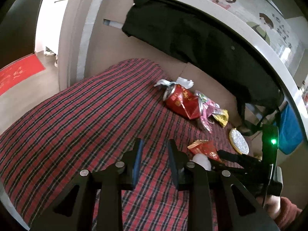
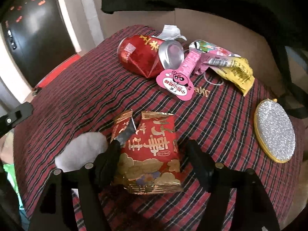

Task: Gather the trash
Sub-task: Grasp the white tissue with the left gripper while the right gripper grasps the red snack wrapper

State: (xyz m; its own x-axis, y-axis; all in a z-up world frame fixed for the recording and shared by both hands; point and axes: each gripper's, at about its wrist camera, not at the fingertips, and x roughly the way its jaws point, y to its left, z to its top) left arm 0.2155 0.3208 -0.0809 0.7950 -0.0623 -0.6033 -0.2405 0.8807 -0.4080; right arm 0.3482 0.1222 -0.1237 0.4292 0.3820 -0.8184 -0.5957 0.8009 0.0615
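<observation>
A red and gold snack wrapper [image 2: 148,152] lies on the plaid cushion [image 2: 77,100] between the jaws of my right gripper [image 2: 154,152], which is open around it; it also shows in the left wrist view [image 1: 204,148]. A white tissue wad [image 2: 80,152] lies just left of it. Farther back lie a crushed red can [image 2: 140,54], a pink wrapper [image 2: 179,79], a yellow wrapper [image 2: 236,73] and crumpled white paper [image 2: 170,31]. My left gripper [image 1: 155,150] is open and empty over the cushion, left of the right gripper [image 1: 231,156].
A glittery silver oval mirror [image 2: 275,130] with a gold rim lies at the cushion's right. A black coat [image 1: 192,38] hangs over the seat back. A red doormat [image 1: 19,73] lies on the floor at left.
</observation>
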